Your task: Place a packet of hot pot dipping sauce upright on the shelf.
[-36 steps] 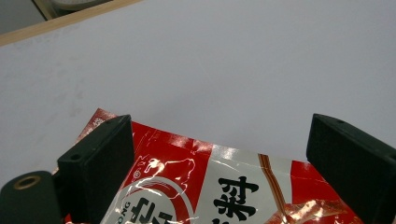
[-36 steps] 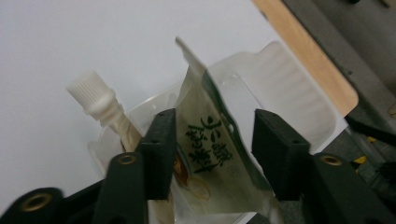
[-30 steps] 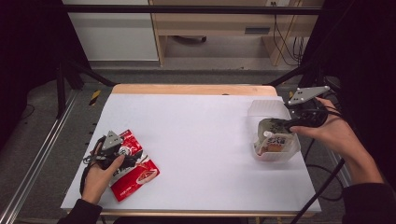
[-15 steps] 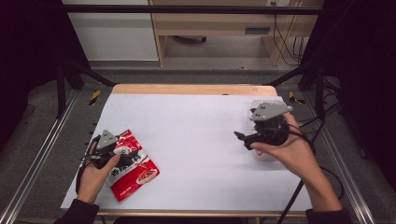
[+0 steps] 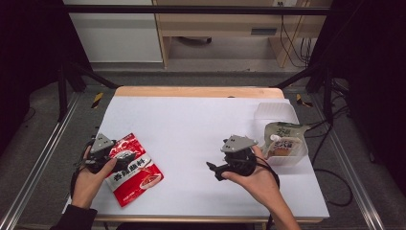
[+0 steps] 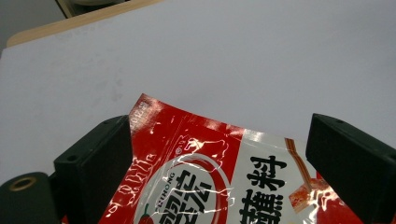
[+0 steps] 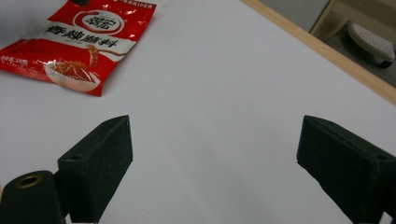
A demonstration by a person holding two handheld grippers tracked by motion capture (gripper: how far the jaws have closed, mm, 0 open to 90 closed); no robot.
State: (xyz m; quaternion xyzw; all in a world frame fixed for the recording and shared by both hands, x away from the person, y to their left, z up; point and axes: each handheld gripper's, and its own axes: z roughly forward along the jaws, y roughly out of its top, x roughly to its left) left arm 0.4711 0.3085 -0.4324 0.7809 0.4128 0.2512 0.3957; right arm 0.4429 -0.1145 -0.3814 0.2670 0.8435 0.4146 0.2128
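Note:
A red seasoning packet [image 5: 134, 168] lies flat near the table's front left. My left gripper [image 5: 122, 157] rests at its left end. In the left gripper view the packet [image 6: 210, 186] lies between the wide-apart jaws of the left gripper [image 6: 222, 123], which is open. My right gripper [image 5: 214, 170] hovers low over the white table at front centre and points left. Its jaws have just been opening. In the right gripper view the right gripper [image 7: 212, 121] has nothing between its jaws, and the packet [image 7: 79, 46] lies farther off.
A clear plastic container [image 5: 273, 111] stands at the table's right edge with a green and white pouch [image 5: 285, 134] inside. The white table [image 5: 191, 124] has a wooden far edge. Black frame bars and cables surround it.
The right hand has moved left and down from the container to the table's front centre, and the pouch stays in the container. The left hand has kept still.

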